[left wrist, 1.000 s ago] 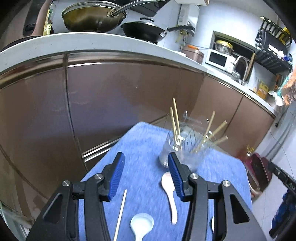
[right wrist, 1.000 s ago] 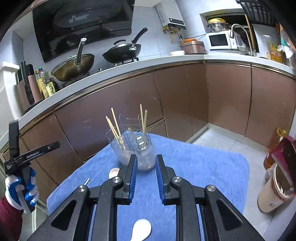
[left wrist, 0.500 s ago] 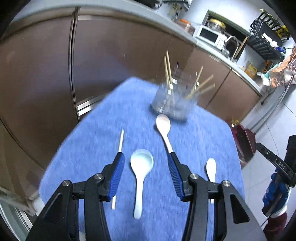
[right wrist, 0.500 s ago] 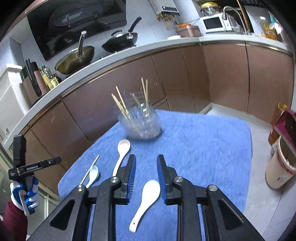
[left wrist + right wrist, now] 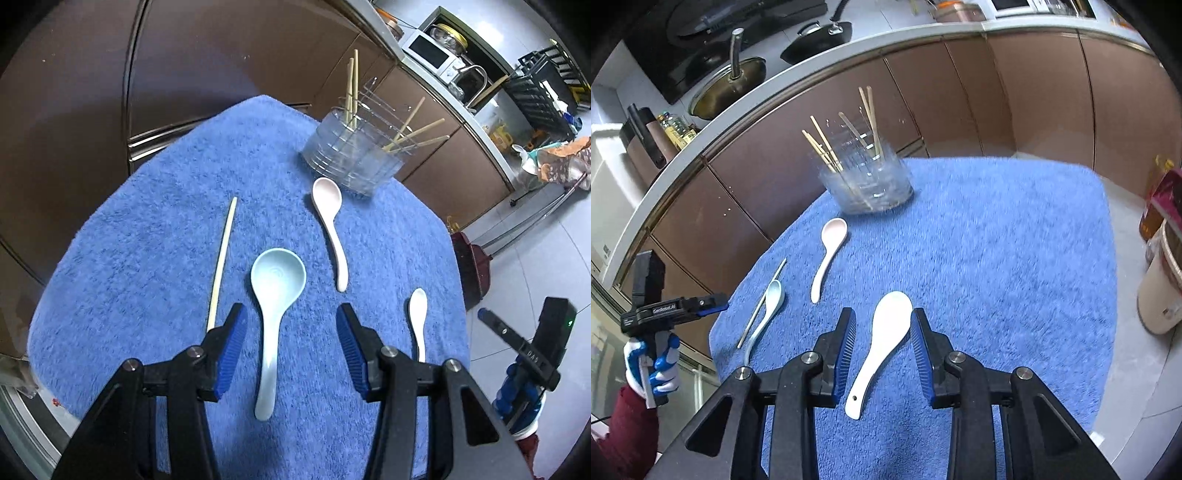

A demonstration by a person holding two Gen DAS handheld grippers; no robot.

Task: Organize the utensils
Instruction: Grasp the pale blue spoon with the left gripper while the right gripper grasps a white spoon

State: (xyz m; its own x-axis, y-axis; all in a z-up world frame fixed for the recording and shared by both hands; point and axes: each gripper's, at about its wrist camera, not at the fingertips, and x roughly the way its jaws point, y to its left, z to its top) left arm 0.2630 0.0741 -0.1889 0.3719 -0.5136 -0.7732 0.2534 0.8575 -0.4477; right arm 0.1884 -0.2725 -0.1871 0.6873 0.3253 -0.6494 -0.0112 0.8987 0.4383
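Three spoons (image 5: 277, 280) and one chopstick (image 5: 222, 254) lie before the holder (image 5: 351, 162), seemingly.

Not much to read here tbh. In the right wrist view, the left tool (image 5: 674, 308) over at 9 o'clock has white lettering along its black bar; looks like "GenRobot.AI" but it's tiny, so only the "Robot" bit is fairly sure. In the left wrist view, the right tool (image 5: 524, 343) at 4 o'clock has a few white characters on its black bar, something like "DAS", too small to be certain. The bottle labels on the counter are just blur.
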